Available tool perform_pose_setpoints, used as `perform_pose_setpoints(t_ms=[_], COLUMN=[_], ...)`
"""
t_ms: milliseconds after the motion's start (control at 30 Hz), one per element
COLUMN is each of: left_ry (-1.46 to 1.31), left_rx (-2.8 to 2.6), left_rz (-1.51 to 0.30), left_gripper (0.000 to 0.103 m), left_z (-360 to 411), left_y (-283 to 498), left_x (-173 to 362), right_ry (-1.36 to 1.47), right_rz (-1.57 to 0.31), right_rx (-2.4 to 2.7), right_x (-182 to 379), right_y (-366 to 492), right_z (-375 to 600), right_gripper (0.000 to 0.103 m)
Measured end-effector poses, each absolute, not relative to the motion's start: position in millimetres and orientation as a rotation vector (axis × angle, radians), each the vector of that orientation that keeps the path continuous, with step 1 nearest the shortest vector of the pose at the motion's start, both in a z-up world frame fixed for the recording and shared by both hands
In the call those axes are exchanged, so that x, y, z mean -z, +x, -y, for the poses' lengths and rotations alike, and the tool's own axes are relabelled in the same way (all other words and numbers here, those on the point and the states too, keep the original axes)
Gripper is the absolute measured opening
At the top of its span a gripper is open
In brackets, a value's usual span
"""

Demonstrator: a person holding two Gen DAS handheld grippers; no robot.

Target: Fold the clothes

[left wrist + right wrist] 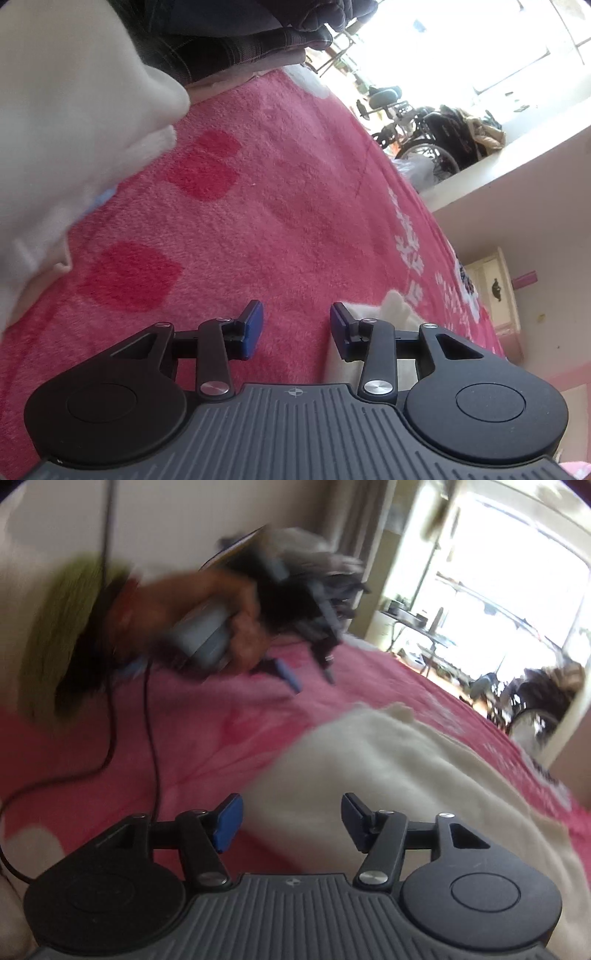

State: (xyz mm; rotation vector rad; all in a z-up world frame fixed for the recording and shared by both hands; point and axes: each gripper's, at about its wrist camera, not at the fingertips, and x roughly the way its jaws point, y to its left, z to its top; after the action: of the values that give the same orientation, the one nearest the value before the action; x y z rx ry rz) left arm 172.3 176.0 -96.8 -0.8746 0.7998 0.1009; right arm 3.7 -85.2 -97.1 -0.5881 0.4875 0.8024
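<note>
A cream-white fleece garment [406, 768] lies spread on the pink blanket [207, 731] in the right wrist view, reaching under my right gripper [291, 819], which is open and holds nothing. In that view my left gripper [314, 675] shows blurred, gripped by a hand [236, 627], open above the blanket beyond the garment's far edge. In the left wrist view my left gripper [295, 328] is open over the pink blanket [280, 206], with a corner of the cream garment [391, 306] just past its right finger. A large white cloth [66, 140] fills the upper left.
Dark plaid clothes [236, 40] are piled at the blanket's far end. A black cable [110, 716] trails across the blanket at left. A wheelchair [436, 147] and a bright window stand beyond the bed's edge, and a white ledge [517, 166] sits at right.
</note>
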Motion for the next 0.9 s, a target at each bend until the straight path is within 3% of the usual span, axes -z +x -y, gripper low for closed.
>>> perform_pose_setpoints(t_ms=[300, 400, 500, 700, 900], left_ry=[-0.888, -0.927, -0.973, -1.010, -1.044], left_rx=[-0.050, 0.009, 0.084, 0.165, 0.244], left_rz=[-0.854, -0.884, -0.912, -0.944, -0.973], left_gripper=[0.040, 0.041, 0.045, 0.056, 0.056], left_z=[-176, -175, -173, -161, -148], left_y=[167, 171, 176, 192, 208], left_x=[102, 110, 119, 129, 139], right_ry=[-0.886, -0.916, -0.903, -0.889, -0.882], right_rz=[-0.389, -0.372, -0.373, -0.370, -0.364], right_rx=[-0.675, -0.630, -0.584, -0.531, -0.511], right_x=[140, 142, 141, 141, 143], right_y=[-2, -3, -3, -3, -5], right_z=[39, 34, 34, 32, 33], right_gripper=[0.061, 0.049, 0.025, 0.024, 0.024])
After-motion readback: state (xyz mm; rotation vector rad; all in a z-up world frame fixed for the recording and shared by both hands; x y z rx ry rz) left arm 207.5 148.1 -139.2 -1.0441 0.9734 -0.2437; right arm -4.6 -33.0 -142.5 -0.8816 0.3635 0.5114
